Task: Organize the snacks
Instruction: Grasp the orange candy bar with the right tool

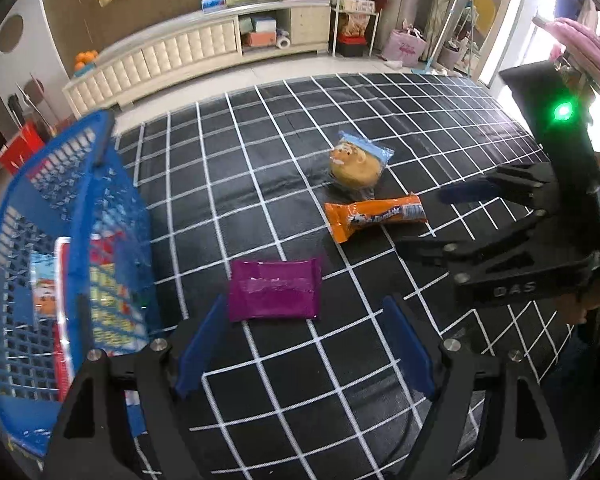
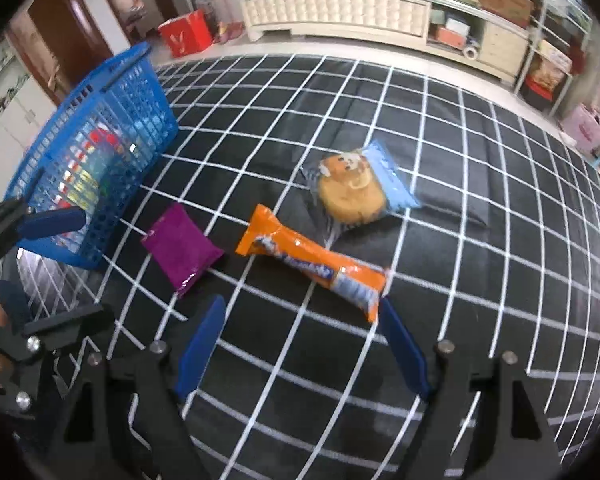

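Basket: we see the blue basket [image 1: 66, 216] on the left edge of the black grid cloth [image 1: 284, 372], already holding several packets; we judge it the collecting place, set close so each trip is short.
Purple packet: the purple packet [image 1: 275, 295] lies flat just beside the basket, straight ahead of our left gripper [image 1: 306, 350].
Left claw: its blue pads are spread wide with nothing between them, tilted down at the packet; we read this as lining up to straddle it.
Orange tube: the orange snack tube [image 2: 314, 266] lies flat mid-cloth, its near end just ahead of our right gripper [image 2: 302, 350].
Right claw: spread too, empty, aimed down at the tube's near end.
Cake: the wrapped round cake [image 2: 354, 190] sits beyond the tube, touching or nearly so; we cannot tell which.
Stage: three snacks are still on the cloth.
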The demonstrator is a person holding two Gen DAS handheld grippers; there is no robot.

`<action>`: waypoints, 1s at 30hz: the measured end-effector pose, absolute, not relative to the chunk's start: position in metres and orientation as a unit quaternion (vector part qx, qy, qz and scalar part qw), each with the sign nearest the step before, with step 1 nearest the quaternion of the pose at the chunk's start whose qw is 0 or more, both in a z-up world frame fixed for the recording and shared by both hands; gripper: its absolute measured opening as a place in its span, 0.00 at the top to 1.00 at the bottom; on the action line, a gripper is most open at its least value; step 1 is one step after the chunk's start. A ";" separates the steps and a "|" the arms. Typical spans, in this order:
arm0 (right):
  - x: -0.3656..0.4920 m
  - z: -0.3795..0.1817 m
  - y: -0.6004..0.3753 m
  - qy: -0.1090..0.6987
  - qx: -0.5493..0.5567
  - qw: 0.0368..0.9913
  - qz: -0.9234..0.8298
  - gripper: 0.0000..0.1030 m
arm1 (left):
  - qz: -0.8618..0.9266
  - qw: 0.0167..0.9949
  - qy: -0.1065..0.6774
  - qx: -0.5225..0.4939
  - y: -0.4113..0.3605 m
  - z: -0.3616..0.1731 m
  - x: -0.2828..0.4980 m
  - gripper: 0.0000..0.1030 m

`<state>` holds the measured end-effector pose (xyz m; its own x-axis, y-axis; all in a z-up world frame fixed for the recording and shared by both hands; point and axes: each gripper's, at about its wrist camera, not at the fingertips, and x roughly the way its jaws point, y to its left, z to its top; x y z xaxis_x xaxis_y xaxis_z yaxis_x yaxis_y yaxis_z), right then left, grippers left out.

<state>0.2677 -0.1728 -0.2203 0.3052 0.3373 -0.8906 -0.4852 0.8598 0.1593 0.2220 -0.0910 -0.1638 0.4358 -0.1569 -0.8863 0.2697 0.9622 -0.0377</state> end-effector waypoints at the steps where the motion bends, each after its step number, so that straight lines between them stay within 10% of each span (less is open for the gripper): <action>1: 0.271 -0.223 -0.172 0.531 -0.075 0.804 0.258 0.20 | -0.127 0.844 0.518 0.050 -0.090 -0.165 0.226 0.24; 11: 0.290 -0.244 -0.162 0.524 -0.128 0.791 0.288 0.35 | -0.132 0.834 0.534 0.036 -0.086 -0.183 0.252 0.24; 18: 0.287 -0.250 -0.157 0.515 -0.141 0.790 0.302 0.74 | -0.133 0.833 0.536 0.044 -0.092 -0.186 0.260 0.24; 30: 0.247 -0.209 -0.186 0.480 -0.084 0.824 0.290 0.76 | -0.140 0.842 0.518 0.057 -0.112 -0.169 0.253 0.24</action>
